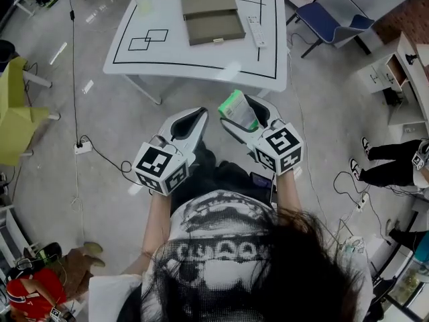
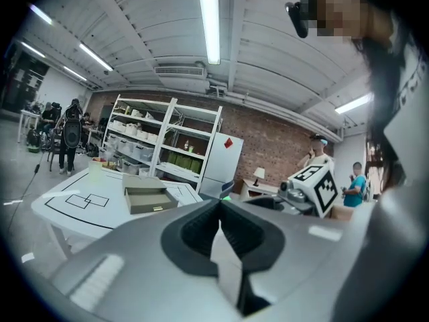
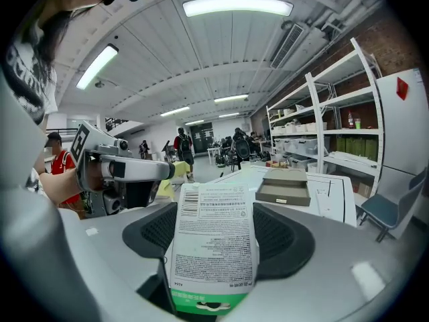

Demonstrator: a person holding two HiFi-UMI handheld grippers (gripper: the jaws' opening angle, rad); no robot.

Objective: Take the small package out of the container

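**Jaws: right pair clamped on the package [image 3: 214, 240], left pair together**

The right gripper [image 3: 216, 210] pinches the package by its flat sides. It stands upright between the dark pads, with the printed white face and barcode toward the camera. Its green bottom strip is partly cut off by the gripper body and the frame edge, and the print is too small to read. In the head view the package [image 1: 238, 109] shows only as a green and white slip poking out of the right gripper [image 1: 247, 107] – the rest is buried between the jaws.

The left gripper [image 2: 219, 203] has its pads meeting at the tips, with nothing between them. From above, the left gripper [image 1: 200, 114] is just beside the right one. Both hang over the floor in front of the person, short of the near edge of the tabletop [image 1: 201, 56].

The container [image 1: 211, 15] – a flat grey box lying open – sits toward the far side of the tabletop, well apart from the package. In the gripper views only its outer walls show [image 2: 146, 198] [image 3: 285, 188]; its inside is hidden. A slim white thing [image 1: 257, 31] beside it looks like a remote, though I cannot tell for sure.
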